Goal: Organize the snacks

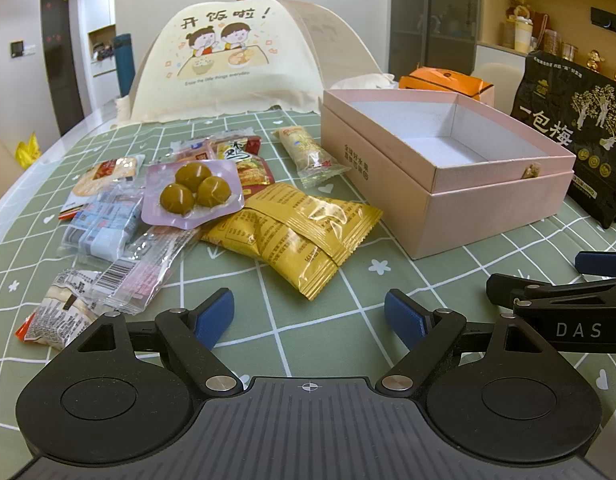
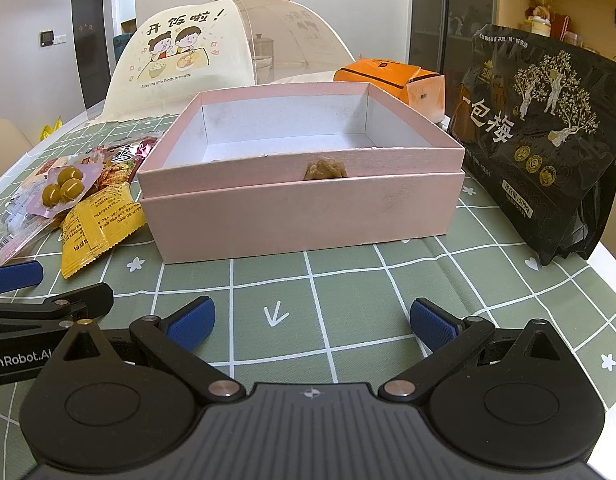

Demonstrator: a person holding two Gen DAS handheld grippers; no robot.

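Here the left gripper (image 1: 309, 316) hangs above the green checked tablecloth (image 1: 308, 344) with its tongs spread apart and holding nothing; the right gripper (image 2: 311, 322) likewise. Only the left wrist view takes in the whole snack pile (image 1: 180, 208) on the left: a yellow packet (image 1: 296, 236), a tray of green balls (image 1: 194, 194). The right view faces the open pink box (image 2: 304, 208), nothing visible inside, and crops the pile. A black bag (image 2: 547, 140) stands far right; small print is unreadable.
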